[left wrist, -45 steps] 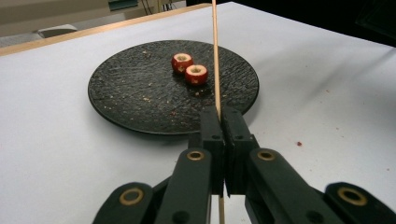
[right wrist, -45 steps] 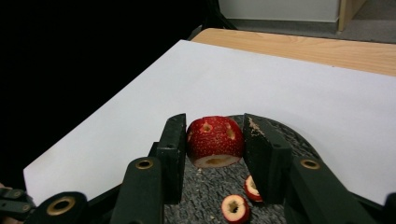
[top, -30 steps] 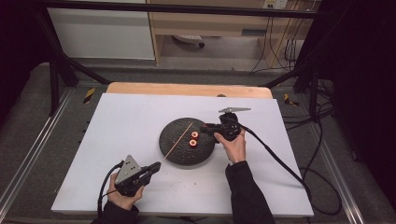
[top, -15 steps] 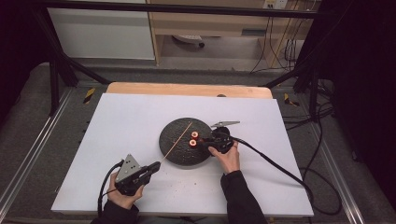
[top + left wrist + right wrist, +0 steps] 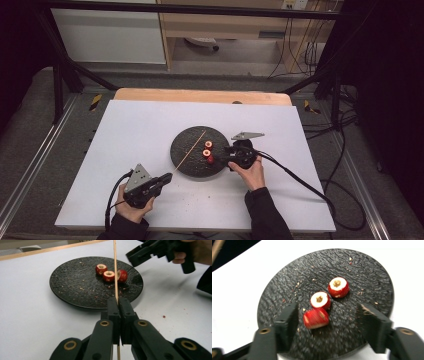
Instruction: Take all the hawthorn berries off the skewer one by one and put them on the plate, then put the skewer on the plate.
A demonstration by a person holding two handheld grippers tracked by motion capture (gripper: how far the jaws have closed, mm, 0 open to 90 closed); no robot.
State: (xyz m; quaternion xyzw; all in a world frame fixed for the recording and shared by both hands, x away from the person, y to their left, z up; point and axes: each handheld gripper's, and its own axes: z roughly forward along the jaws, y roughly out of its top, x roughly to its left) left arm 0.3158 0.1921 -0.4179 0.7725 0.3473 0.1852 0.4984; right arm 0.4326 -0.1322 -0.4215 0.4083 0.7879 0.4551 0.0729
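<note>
- A wooden skewer is clamped in the left gripper, slanting across the black plate.
- The right gripper is held wide around the nearest of three red fruit pieces.

A thin wooden skewer is clamped near its near end, slanting up and away over the black round plate in the middle of the white worktop. Three red cored fruit pieces sit close together on the plate's right half: two upright showing pale cut tops, the nearest one tipped on its side.
</note>
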